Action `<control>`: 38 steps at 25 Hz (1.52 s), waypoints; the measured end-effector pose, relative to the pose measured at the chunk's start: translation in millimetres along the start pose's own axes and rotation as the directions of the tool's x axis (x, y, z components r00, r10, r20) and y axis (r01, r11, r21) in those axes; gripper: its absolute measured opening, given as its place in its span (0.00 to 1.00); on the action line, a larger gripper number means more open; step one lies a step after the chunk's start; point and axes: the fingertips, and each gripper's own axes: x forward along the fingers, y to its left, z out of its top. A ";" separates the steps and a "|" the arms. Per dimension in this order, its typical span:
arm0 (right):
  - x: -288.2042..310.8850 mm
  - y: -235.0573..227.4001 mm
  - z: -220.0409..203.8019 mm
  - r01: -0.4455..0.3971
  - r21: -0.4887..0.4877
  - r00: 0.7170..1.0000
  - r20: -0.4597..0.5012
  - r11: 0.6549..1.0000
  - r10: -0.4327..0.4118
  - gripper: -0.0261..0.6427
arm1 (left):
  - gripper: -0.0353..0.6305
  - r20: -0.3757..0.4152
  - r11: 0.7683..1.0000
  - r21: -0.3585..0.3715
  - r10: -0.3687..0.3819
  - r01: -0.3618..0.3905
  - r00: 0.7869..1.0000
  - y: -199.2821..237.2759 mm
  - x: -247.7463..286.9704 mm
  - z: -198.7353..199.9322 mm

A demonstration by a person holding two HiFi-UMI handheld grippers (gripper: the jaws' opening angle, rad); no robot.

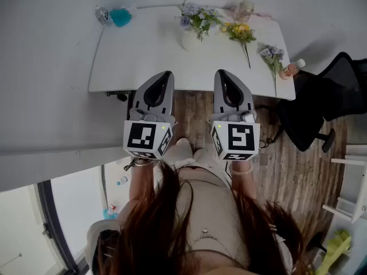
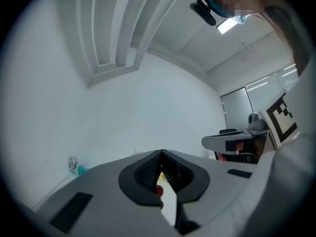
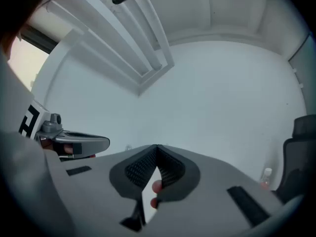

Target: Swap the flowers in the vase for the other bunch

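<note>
On the white table [image 1: 143,50] a white vase [image 1: 190,39] holds a bunch of purple-and-green flowers [image 1: 198,15]. To its right lies a yellow bunch [image 1: 241,33] flat on the tabletop, and farther right a lavender bunch [image 1: 272,56]. My left gripper [image 1: 166,74] and right gripper [image 1: 222,73] hover side by side near the table's front edge, both shut and holding nothing. In the left gripper view the left gripper [image 2: 160,154] has its tips together, and in the right gripper view the right gripper [image 3: 157,148] is likewise shut; both views show mainly wall and ceiling.
A teal object with a clear bottle [image 1: 114,16] sits at the table's far left corner. A glass jar [image 1: 245,7] stands at the back, and a small bottle [image 1: 292,69] rests at the right edge. A black office chair [image 1: 321,105] stands to the right on the wooden floor.
</note>
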 end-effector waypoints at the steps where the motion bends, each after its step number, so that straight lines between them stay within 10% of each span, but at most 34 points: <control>1: 6.2 1.3 -0.7 0.004 -0.002 1.000 -0.003 1.000 -0.004 0.08 | 0.06 -0.004 1.000 0.002 -0.004 0.004 1.000 4.5 3.8 -1.7; 22: 88.5 -13.2 -10.2 0.048 0.018 0.999 -0.010 0.999 -0.047 0.08 | 0.06 -0.032 0.988 -0.019 -0.154 0.153 0.988 45.3 86.9 -28.0; 38: 180.7 -81.8 -11.5 -0.056 0.040 0.998 0.034 0.998 0.055 0.08 | 0.06 -0.017 0.995 -0.040 -0.091 0.090 0.996 84.4 172.2 -40.6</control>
